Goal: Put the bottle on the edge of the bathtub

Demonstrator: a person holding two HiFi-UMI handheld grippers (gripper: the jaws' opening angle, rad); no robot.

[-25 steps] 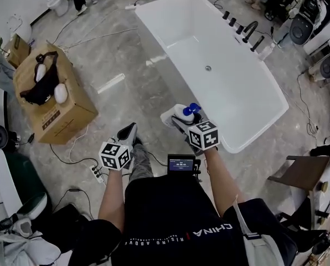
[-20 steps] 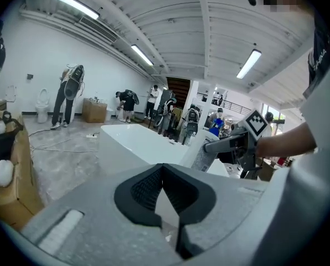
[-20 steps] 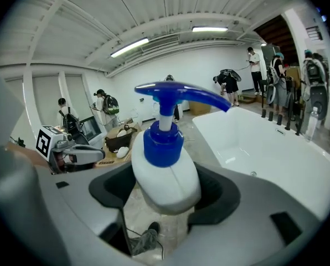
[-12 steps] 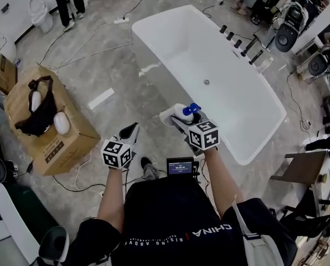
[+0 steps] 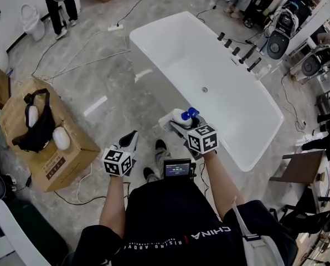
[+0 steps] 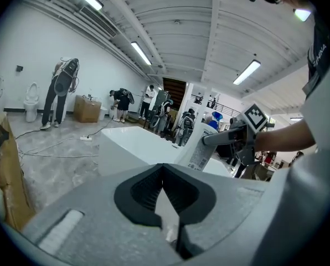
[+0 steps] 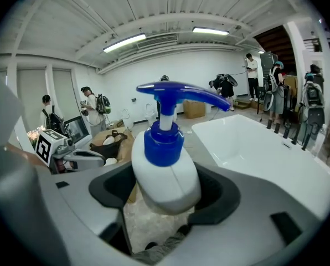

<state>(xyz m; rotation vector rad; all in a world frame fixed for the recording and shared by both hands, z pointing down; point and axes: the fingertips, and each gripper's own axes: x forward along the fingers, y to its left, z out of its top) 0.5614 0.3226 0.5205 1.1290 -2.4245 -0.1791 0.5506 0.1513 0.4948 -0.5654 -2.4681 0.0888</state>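
Note:
A white pump bottle with a blue pump head is held upright, my right gripper shut on its body. In the right gripper view the bottle fills the space between the jaws. It hangs over the floor just beside the near long rim of the white bathtub, which is empty. My left gripper is lower left of the bottle, over the floor, jaws together with nothing in them. From the left gripper view I see the bottle in front of the tub.
A cardboard box with a black bag on it stands on the floor at the left. Black taps line the tub's far rim. Cables trail over the floor. A brown stool is at the right. People stand at the back.
The tub and box have slid down and left in the head view as the person steps toward the tub. Both grippers keep their pose, and the bottle stays held.

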